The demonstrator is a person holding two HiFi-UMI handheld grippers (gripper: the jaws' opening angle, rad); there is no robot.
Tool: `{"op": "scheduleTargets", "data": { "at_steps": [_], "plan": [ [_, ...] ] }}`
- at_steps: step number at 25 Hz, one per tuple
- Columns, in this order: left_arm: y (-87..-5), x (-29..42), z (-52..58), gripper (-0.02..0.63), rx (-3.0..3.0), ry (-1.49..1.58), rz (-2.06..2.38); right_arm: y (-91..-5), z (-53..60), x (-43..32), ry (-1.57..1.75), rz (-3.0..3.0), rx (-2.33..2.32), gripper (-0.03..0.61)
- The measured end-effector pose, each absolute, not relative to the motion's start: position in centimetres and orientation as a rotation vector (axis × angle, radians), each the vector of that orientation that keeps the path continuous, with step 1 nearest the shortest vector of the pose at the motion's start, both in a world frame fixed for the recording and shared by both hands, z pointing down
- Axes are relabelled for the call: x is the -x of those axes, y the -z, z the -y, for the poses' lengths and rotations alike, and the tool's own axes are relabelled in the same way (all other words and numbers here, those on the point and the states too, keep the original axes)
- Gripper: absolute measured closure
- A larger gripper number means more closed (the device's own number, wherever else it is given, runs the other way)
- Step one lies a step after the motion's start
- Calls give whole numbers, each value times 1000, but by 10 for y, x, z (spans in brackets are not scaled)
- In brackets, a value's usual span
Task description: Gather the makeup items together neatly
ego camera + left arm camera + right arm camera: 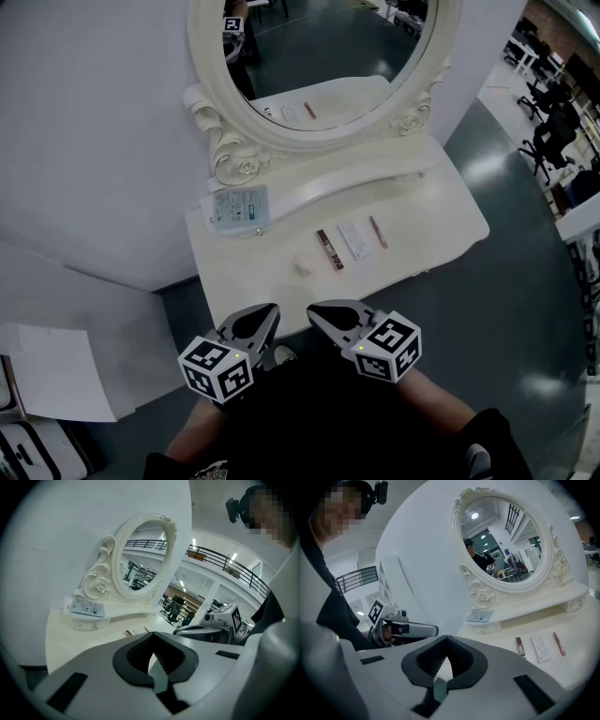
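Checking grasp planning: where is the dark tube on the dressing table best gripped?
Probably mid-length, from above, jaws across its narrow width: the dark tube lies flat, and the white sachet sits close on its right, apart from it.

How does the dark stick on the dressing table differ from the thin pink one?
The dark stick is brown and broader; the pink stick is reddish-pink and slimmer. In the head view, the dark stick lies left of the white sachet and the pink stick lies right of it. Both lie flat on the table, roughly parallel.
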State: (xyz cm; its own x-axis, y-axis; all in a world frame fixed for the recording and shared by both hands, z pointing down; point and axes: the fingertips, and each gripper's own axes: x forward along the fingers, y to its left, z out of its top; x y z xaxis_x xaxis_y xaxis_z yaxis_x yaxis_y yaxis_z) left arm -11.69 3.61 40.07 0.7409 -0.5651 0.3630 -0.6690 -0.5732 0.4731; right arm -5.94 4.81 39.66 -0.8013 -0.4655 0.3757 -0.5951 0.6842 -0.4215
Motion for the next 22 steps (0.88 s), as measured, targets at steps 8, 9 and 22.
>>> {"op": "scheduleTargets", "data": {
  "at_steps": [8,9,22],
  "plan": [
    [-402,117,-39,604,-2342,-231,929,-399,-50,60,-804,2655,-850,549],
    [-401,117,-39,604,-2342,-230,929,-399,-50,60,-805,2655,-850,549],
    [-399,115,-42,606,-2355,-235,920,-397,-53,58,-805,2657,-866,549]
  ]
}}
